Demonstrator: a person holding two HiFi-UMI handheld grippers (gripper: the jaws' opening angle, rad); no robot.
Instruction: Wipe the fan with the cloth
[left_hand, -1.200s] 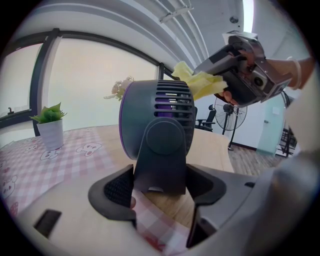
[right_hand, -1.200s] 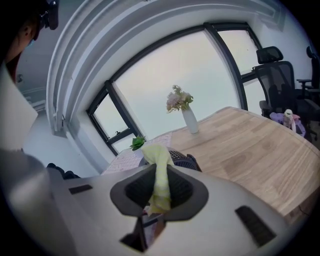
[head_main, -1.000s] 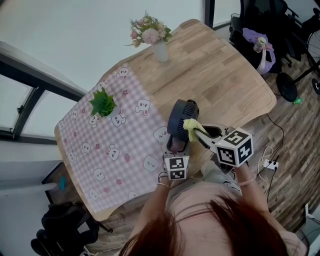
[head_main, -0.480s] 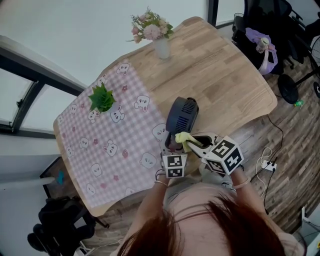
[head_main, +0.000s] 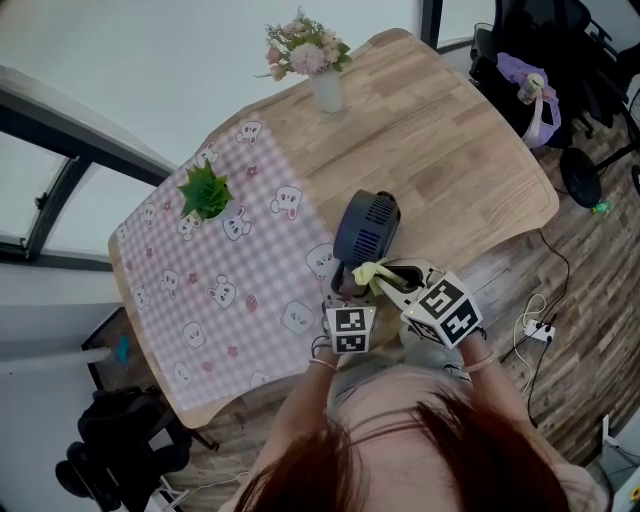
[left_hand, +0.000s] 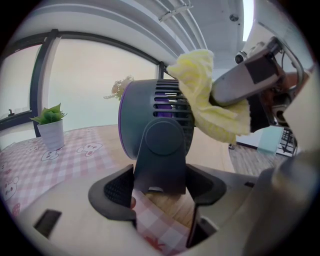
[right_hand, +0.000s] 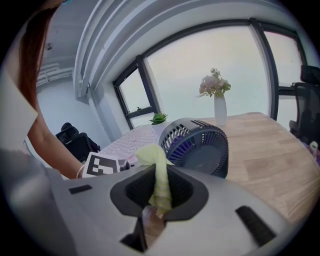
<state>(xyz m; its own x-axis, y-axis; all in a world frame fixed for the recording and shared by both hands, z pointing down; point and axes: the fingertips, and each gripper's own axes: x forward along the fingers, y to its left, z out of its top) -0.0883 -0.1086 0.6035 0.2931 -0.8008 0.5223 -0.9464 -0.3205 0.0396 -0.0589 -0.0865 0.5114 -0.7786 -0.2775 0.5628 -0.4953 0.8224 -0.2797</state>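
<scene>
Left gripper (left_hand: 161, 197) clamped on fan (left_hand: 150, 107) stand, right gripper (right_hand: 159, 195) gripping yellow cloth (right_hand: 159, 170), cloth touching fan's rim

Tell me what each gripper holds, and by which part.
Left gripper clamps the fan by its stand. Right gripper pinches the yellow cloth at a bunched fold, its end poking out.

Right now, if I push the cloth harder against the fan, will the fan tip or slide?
Probably not: the left tool clamps the fan by its stand, which should hold it. The head sits high on a round pivot, so it may tilt back. The cloth in the right tool droops limply, so it will likely fold rather than push.
</scene>
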